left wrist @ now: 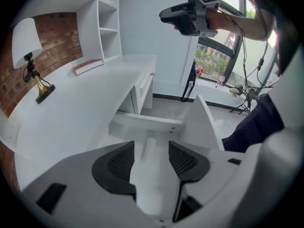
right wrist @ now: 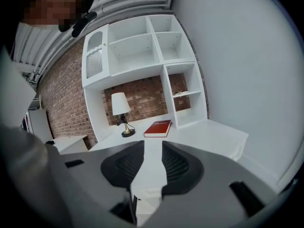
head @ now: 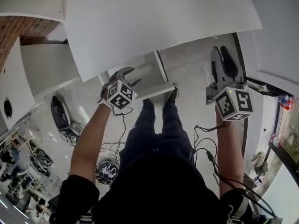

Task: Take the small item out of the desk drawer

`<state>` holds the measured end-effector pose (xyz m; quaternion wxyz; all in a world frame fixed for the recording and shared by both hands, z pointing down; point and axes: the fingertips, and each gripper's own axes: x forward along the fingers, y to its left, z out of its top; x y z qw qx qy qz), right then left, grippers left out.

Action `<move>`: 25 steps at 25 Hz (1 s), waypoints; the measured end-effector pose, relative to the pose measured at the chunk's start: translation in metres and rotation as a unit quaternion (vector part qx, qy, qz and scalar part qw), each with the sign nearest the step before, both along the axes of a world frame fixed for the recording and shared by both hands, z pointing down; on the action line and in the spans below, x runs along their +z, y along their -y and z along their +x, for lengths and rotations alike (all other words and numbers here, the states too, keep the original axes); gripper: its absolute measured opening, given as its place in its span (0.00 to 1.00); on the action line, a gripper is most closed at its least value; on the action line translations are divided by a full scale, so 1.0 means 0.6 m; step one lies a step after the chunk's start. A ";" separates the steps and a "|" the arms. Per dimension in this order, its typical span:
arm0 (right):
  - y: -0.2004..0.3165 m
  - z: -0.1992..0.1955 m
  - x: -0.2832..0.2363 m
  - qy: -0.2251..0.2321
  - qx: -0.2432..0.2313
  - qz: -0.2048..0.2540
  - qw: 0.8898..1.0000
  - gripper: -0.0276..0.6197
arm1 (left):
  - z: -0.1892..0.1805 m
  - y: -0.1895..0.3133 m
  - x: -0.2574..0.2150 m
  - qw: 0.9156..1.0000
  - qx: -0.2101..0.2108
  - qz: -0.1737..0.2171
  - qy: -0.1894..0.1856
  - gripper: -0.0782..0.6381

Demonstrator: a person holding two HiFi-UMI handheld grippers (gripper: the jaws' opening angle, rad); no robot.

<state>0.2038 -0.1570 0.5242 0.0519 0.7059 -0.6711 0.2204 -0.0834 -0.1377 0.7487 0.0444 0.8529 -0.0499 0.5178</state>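
The one small item (left wrist: 149,148) lies on the floor of the one open desk drawer (left wrist: 147,122). It is a pale, rounded piece, hard to tell from the white board under it. The left gripper (left wrist: 151,152) points steeply down over it with its jaws wide apart. They frame the item without touching it.

In the head view the drawer (head: 149,85) juts out from under the white desk (head: 154,17), with the left gripper (head: 131,77) at its left edge. The right gripper (head: 222,55) is well off to the right, its jaws parted by a narrower gap with nothing between them. Each gripper carries one marker cube.

On the desk stand one white-shaded lamp (right wrist: 120,108) and one red book (right wrist: 158,128). The book's cover writing is too small to read. Behind them are a white shelf unit (right wrist: 142,46) and a brick wall (right wrist: 142,91).
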 end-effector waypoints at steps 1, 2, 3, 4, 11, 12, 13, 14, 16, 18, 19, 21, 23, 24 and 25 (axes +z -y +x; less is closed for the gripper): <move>0.001 0.003 0.007 -0.001 0.002 -0.004 1.000 0.22 | 0.000 0.001 0.016 1.000 0.004 -0.004 0.006 0.42; 0.002 0.007 0.014 -0.001 0.005 -0.008 1.000 0.22 | 0.000 0.001 0.033 1.000 0.010 -0.008 0.014 0.42; 0.002 0.011 0.022 0.001 0.007 -0.012 1.000 0.22 | -0.001 -0.001 0.051 0.999 0.018 -0.013 0.023 0.42; 0.001 0.014 0.031 0.003 0.010 -0.016 1.000 0.22 | -0.002 -0.003 0.069 0.999 0.026 -0.018 0.032 0.42; -0.016 0.021 0.101 0.013 0.013 -0.058 0.998 0.22 | -0.004 0.009 0.184 0.996 0.039 -0.033 0.072 0.39; -0.019 0.021 0.108 0.014 0.013 -0.062 0.998 0.22 | -0.003 0.009 0.197 0.996 0.042 -0.034 0.077 0.39; -0.022 0.020 0.113 0.015 0.012 -0.066 0.998 0.22 | -0.003 0.010 0.209 0.995 0.045 -0.034 0.081 0.39; -0.026 0.019 0.119 0.015 0.012 -0.069 0.997 0.22 | -0.003 0.010 0.220 0.995 0.049 -0.033 0.085 0.39; -0.031 0.019 0.128 0.014 0.009 -0.074 0.997 0.22 | -0.003 0.009 0.240 0.994 0.055 -0.032 0.090 0.38; -0.037 0.019 0.139 0.012 0.007 -0.081 0.997 0.22 | -0.005 0.003 0.257 0.993 0.062 -0.035 0.094 0.36; -0.040 0.019 0.144 0.011 0.006 -0.085 0.996 0.22 | -0.006 0.001 0.265 0.993 0.064 -0.036 0.096 0.36; -0.045 0.019 0.153 0.009 0.006 -0.089 0.996 0.22 | -0.008 0.002 0.277 0.993 0.060 -0.034 0.099 0.33; -0.048 0.019 0.156 0.008 0.007 -0.088 0.996 0.21 | -0.010 0.005 0.278 0.994 0.051 -0.034 0.096 0.30; -0.050 0.018 0.155 0.009 0.007 -0.089 0.996 0.21 | -0.010 0.005 0.275 0.994 0.048 -0.034 0.093 0.29; -0.051 0.016 0.153 0.009 0.006 -0.090 0.996 0.21 | -0.009 0.005 0.269 0.994 0.047 -0.034 0.090 0.29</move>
